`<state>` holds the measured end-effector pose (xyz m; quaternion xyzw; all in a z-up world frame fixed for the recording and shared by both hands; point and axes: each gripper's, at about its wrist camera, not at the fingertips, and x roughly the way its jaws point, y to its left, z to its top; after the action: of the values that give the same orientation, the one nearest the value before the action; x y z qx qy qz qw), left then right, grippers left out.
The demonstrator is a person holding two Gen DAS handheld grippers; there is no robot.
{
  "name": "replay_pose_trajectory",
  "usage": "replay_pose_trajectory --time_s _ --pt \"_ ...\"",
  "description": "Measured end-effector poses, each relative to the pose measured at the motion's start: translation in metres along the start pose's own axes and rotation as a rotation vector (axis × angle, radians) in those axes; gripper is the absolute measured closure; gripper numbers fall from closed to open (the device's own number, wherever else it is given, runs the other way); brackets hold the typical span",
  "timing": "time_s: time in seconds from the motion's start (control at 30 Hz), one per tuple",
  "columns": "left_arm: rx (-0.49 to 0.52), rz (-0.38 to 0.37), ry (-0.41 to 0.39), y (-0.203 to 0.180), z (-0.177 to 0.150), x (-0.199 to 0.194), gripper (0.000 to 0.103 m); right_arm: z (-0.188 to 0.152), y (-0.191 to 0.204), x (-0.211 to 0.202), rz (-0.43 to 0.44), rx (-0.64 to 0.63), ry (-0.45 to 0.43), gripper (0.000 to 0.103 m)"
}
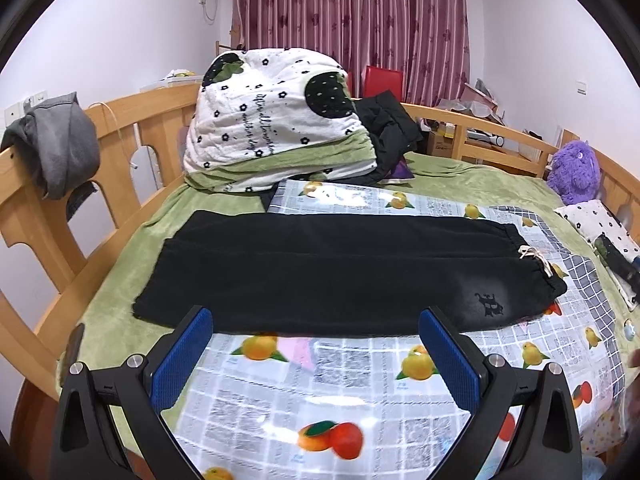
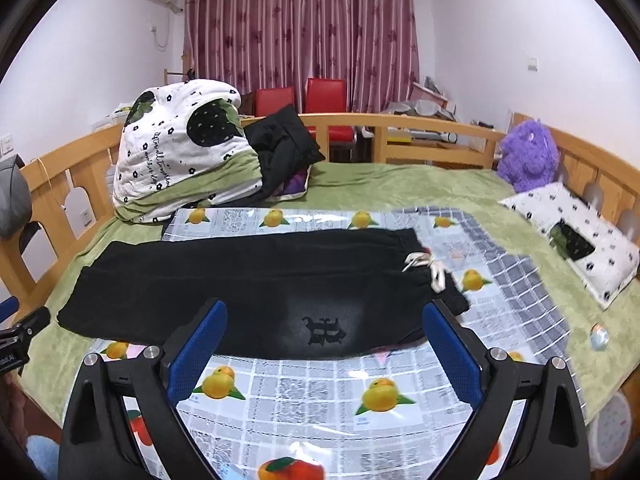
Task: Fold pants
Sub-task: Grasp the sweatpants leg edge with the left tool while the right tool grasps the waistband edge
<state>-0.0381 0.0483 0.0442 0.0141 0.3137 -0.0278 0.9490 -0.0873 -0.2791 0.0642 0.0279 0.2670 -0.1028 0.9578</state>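
Black pants (image 1: 328,272) lie flat across the bed, one leg laid over the other, waistband with white drawstring (image 1: 534,258) at the right and cuffs at the left. A small black emblem (image 2: 324,330) shows near the waist. The pants (image 2: 248,284) rest partly on a fruit-printed plastic sheet (image 1: 320,384). My left gripper (image 1: 316,320) hangs open just before the near edge of the pants, nothing between its blue pads. My right gripper (image 2: 324,312) is open too, over the waist end by the emblem, holding nothing.
A folded white and green quilt (image 1: 276,120) and a black jacket (image 1: 392,132) sit behind the pants. A purple plush toy (image 2: 528,156) and a patterned pillow (image 2: 572,232) lie at the right. Wooden rails (image 1: 44,208) ring the bed; a grey garment (image 1: 60,144) hangs on the left rail.
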Motion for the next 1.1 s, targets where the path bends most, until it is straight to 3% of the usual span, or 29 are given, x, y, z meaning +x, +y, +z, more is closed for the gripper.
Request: replay_pose_trajectory --time_s 0.27,0.47,0.57,0.67,0.73,0.87,1.0,1.1 --pt "-0.072 -0.003 0.053 0.051 0.007 0.019 0.0 0.006 -0.031 0.019 0.069 0.012 0.059 0.008" --pt "-0.136 -0.044 0.085 0.08 -0.015 0.07 0.011 -0.026 -0.05 0.082 0.068 0.032 0.139 0.024" --pt "-0.175 -0.073 0.139 0.09 -0.034 0.109 0.023 -0.05 -0.062 0.12 0.093 0.08 0.192 0.035" --pt "-0.217 -0.098 0.206 0.099 -0.052 0.155 0.045 -0.076 -0.074 0.164 0.06 0.125 0.259 0.051" --pt "-0.231 -0.108 0.243 0.103 -0.063 0.185 0.048 -0.09 -0.08 0.189 0.056 0.141 0.305 0.06" --pt "-0.316 -0.155 0.284 0.115 -0.08 0.221 0.051 -0.112 -0.095 0.224 0.041 0.206 0.366 0.06" --pt "-0.508 -0.208 0.286 0.137 -0.096 0.25 0.05 -0.125 -0.111 0.246 0.057 0.295 0.394 0.059" --pt "-0.582 -0.239 0.286 0.143 -0.107 0.265 0.05 -0.13 -0.121 0.262 0.086 0.366 0.407 0.055"
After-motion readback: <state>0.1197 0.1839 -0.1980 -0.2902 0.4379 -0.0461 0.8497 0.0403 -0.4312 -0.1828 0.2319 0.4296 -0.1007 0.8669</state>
